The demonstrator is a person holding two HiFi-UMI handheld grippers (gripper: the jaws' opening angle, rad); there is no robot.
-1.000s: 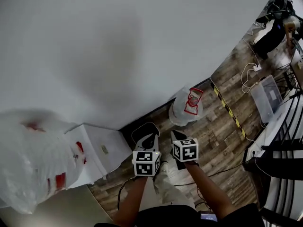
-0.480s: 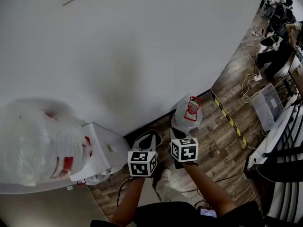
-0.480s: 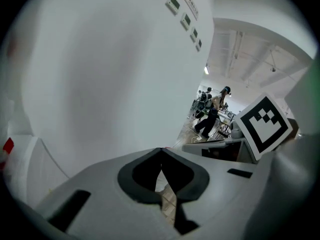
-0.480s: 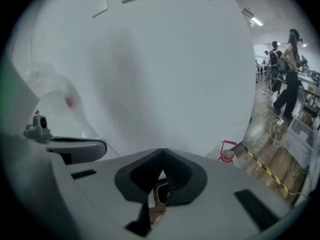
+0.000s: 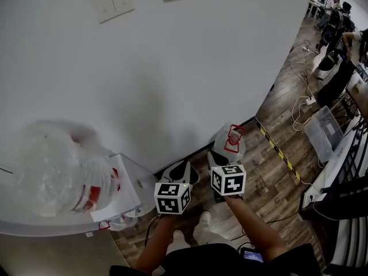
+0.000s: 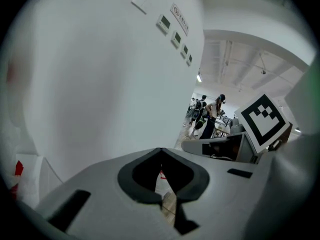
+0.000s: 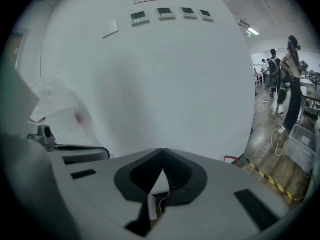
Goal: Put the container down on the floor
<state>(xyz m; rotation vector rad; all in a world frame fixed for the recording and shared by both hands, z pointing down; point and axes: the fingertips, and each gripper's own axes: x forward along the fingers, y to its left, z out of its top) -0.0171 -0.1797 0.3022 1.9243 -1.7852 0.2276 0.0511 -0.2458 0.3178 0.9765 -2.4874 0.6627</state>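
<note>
The container (image 5: 229,142) is a clear plastic tub with a red-edged label. It stands on the wooden floor at the foot of the white wall, apart from both grippers. My left gripper (image 5: 181,168) and right gripper (image 5: 214,156) hover side by side just in front of it, a little above the floor. Both are shut with nothing between the jaws. In the left gripper view the closed tips (image 6: 161,150) point at the wall. The right gripper view shows its tips (image 7: 162,150) closed too, with the container's red edge (image 7: 230,159) low at the right.
A big crumpled clear plastic bag (image 5: 54,171) lies on a white cabinet (image 5: 131,184) at the left. Yellow-black tape (image 5: 278,149), white cables (image 5: 301,101) and a clear storage bin (image 5: 324,128) are on the floor at the right. People stand at the far right. A black rack (image 5: 345,203) is near right.
The head view has tilted up, so wall panels and a switch plate now show at the top. Both grippers stay shut and close together, and the container has not moved.
</note>
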